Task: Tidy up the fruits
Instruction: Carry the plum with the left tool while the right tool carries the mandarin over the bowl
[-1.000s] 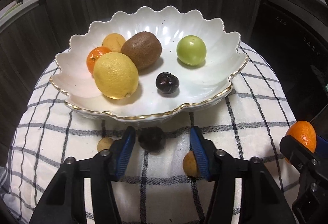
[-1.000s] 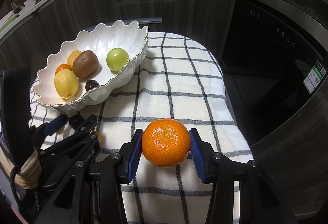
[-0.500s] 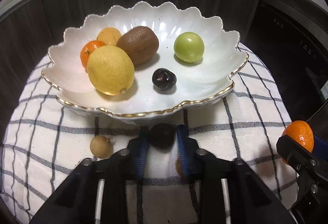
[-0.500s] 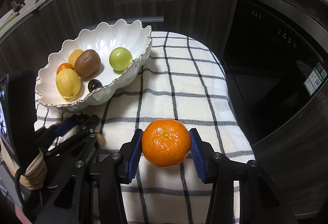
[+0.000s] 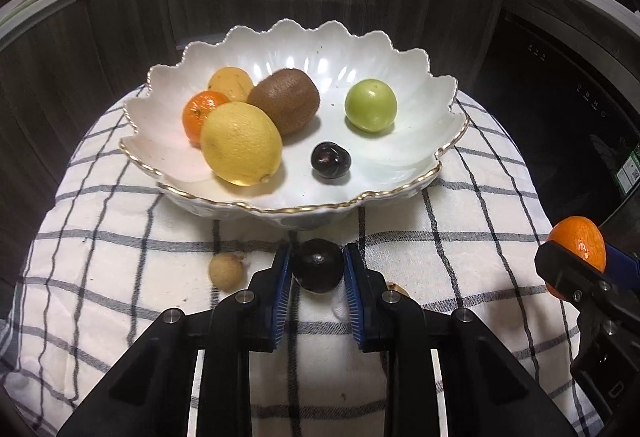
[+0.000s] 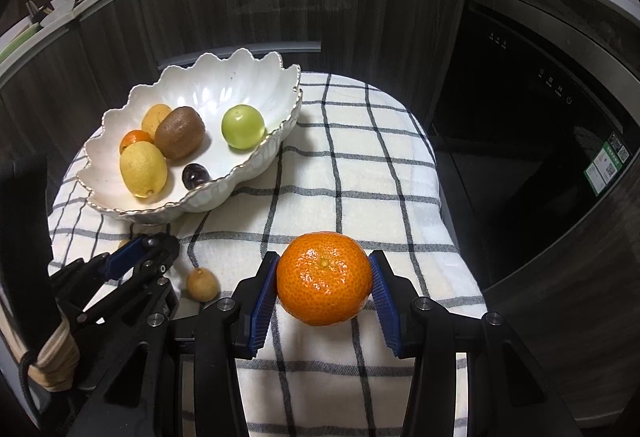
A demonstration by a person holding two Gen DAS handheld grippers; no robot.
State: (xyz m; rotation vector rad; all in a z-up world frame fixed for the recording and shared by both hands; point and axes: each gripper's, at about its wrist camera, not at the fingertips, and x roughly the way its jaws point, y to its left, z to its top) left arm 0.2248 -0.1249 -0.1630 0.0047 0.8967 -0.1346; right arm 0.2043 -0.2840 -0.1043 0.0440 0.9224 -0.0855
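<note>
A white scalloped bowl [image 5: 400,193] [image 6: 256,165] holds a lemon [image 5: 240,143], kiwi [image 5: 286,99], small orange [image 5: 198,111], yellow fruit [image 5: 230,83], green fruit [image 5: 370,105] and dark cherry [image 5: 331,159]. My left gripper [image 5: 317,269] is shut on a dark plum [image 5: 318,265] just in front of the bowl, lifted off the cloth. My right gripper [image 6: 324,279] is shut on a mandarin [image 6: 324,277], held above the cloth right of the bowl; it also shows in the left wrist view [image 5: 578,245].
A checked cloth [image 6: 360,177] covers the surface. Two small tan longans lie on it, one left of my left gripper [image 5: 226,271], one between the grippers [image 6: 203,284]. Dark cabinets stand behind, and a dark appliance door [image 6: 540,157] on the right.
My left gripper closed on the dark plum and lifted it, pulling back from the bowl. My right gripper kept its hold on the mandarin and barely moved.
</note>
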